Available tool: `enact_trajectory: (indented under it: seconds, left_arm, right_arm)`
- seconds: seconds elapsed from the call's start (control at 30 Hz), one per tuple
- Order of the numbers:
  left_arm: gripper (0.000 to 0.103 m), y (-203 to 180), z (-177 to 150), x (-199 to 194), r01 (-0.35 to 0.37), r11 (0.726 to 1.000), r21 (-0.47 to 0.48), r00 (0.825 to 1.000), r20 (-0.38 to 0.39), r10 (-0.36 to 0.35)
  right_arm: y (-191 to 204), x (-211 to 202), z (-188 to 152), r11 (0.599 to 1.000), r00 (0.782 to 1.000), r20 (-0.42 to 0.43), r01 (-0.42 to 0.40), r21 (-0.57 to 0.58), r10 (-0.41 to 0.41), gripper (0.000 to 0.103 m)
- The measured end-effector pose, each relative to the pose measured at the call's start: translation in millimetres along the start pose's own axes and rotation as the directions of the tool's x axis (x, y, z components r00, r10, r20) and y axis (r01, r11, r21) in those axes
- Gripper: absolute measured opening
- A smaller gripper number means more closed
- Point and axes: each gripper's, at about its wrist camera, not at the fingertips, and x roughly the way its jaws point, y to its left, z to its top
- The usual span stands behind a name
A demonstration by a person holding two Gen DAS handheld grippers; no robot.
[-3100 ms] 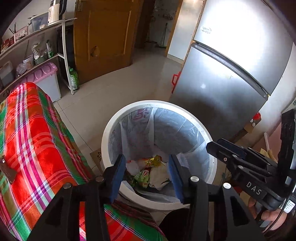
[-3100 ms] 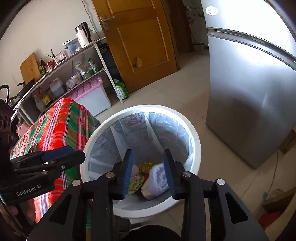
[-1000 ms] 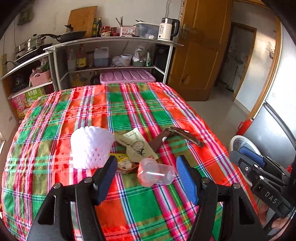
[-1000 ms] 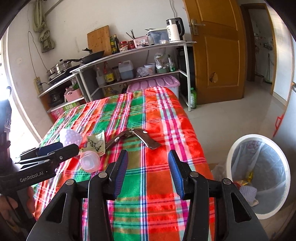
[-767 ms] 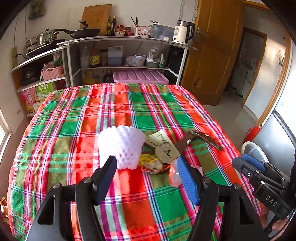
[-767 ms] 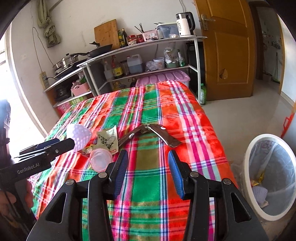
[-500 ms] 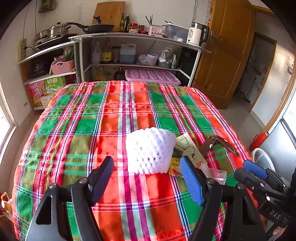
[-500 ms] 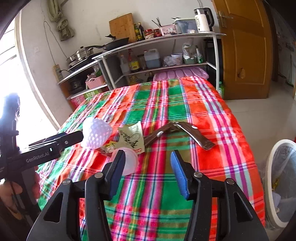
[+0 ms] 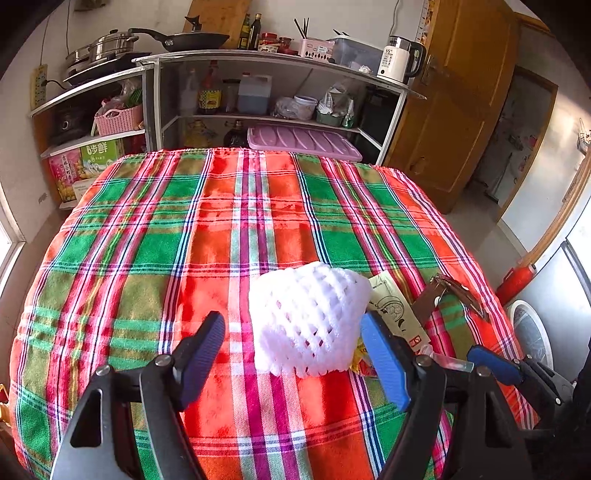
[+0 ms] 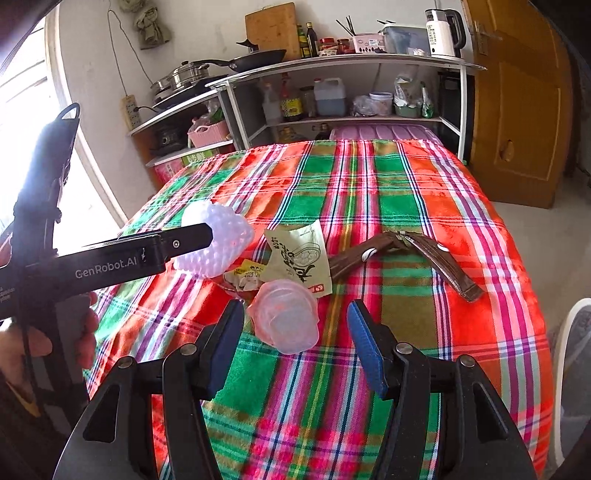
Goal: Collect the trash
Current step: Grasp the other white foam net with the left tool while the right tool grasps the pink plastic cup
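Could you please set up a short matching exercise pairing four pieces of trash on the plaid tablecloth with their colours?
Things:
1. foam net
2. plastic cup
3. long wrapper
4. paper packet

Colours:
A. brown
B. cream with dark print
C. white
D. clear pinkish

Pairs: 1-C, 2-D, 3-A, 4-B

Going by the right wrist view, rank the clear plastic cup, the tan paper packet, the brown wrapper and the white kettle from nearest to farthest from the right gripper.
1. Clear plastic cup: lying on its side just ahead of the right gripper, toward its left finger.
2. Tan paper packet: flat on the cloth right behind the cup.
3. Brown wrapper: farther back, off to the right.
4. White kettle: on the top shelf by the door.
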Motion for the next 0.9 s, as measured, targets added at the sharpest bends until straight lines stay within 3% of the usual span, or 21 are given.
enact_trajectory:
  seconds: [0.23,0.33,0.5,0.7,0.9]
  left_arm:
    - [0.078,-5,2,10,-0.004,1.000,0.008,1.000,-0.008,0.004]
    - [0.076,-6,1,14,-0.005,1.000,0.007,1.000,-0.022,0.005]
    - [0.057,-8,0,16,0.004,1.000,0.011,1.000,-0.023,-0.004]
    - [0.039,-10,0,15,0.020,1.000,0.022,1.000,-0.021,-0.020]
    - [0.028,-10,-1,14,0.024,0.999,0.030,1.000,-0.016,-0.024]
  right_arm:
    - [1,2,0,1.000,1.000,-0.006,-0.009,-0.008,0.009,0.058]
    - [1,4,-1,1.000,1.000,-0.011,-0.009,-0.014,0.009,0.041]
    - [3,5,-3,1.000,1.000,-0.018,-0.015,-0.026,0.015,0.030]
    - [2,4,-4,1.000,1.000,-0.009,-0.013,-0.028,0.013,0.030]
    - [3,2,-5,1.000,1.000,-0.003,-0.008,-0.025,0.008,0.029]
